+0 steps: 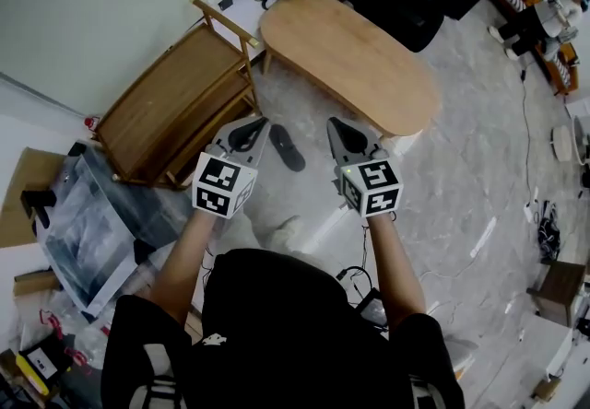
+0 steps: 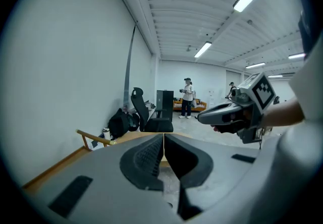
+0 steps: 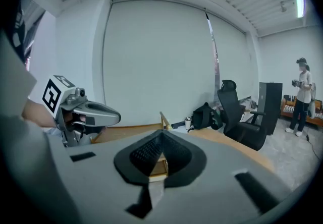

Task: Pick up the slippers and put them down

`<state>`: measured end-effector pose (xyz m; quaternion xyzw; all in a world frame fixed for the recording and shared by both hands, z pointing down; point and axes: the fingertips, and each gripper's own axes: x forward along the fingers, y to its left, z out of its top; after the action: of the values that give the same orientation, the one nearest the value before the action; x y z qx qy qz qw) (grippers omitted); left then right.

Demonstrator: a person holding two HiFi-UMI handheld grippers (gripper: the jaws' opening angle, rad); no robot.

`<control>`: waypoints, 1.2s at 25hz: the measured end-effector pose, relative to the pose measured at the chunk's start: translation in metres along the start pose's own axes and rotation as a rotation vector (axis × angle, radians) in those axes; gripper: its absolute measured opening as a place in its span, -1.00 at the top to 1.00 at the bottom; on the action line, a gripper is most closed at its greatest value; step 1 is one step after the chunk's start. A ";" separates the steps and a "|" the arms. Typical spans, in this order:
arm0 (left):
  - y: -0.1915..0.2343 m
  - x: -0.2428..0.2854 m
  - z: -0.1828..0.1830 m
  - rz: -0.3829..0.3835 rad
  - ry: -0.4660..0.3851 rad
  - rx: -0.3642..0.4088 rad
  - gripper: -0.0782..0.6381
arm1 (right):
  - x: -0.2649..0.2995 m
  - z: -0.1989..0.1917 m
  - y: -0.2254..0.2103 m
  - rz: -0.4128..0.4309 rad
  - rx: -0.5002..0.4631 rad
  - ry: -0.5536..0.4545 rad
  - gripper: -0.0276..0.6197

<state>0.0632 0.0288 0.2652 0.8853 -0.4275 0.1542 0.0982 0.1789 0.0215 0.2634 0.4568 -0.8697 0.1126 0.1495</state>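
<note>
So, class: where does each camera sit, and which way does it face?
Head view: on the head, steeply down at table, slipper; shows both arms, left gripper, right gripper.
Left gripper view: on that gripper, along shut jaws down the room; right gripper at right.
Right gripper view: likewise, toward the wall; left gripper at left.
Shared: both gripper views show the chair.

Heads up: that pale thing [image 1: 288, 232] on the floor [image 1: 442, 177] right by you is half covered by your body [image 1: 277, 324], so can't tell if it's a slipper or your foot. The person [image 2: 187, 98] at the far end is too small to make out.
</note>
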 end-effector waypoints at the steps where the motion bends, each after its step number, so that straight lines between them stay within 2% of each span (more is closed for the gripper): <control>1: 0.001 -0.004 0.007 0.008 -0.011 0.005 0.76 | -0.002 0.007 0.002 0.001 -0.006 -0.014 0.91; 8: -0.004 -0.030 0.042 0.033 -0.083 0.038 0.76 | -0.012 0.052 0.017 0.005 -0.042 -0.117 0.91; 18: -0.017 -0.052 0.090 0.018 -0.180 0.087 0.76 | -0.031 0.099 0.032 0.003 -0.068 -0.217 0.91; 30: -0.014 -0.064 0.119 0.021 -0.250 0.096 0.76 | -0.041 0.121 0.036 -0.017 -0.080 -0.271 0.91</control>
<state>0.0593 0.0476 0.1307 0.8968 -0.4378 0.0641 0.0002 0.1524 0.0325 0.1336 0.4688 -0.8818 0.0141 0.0498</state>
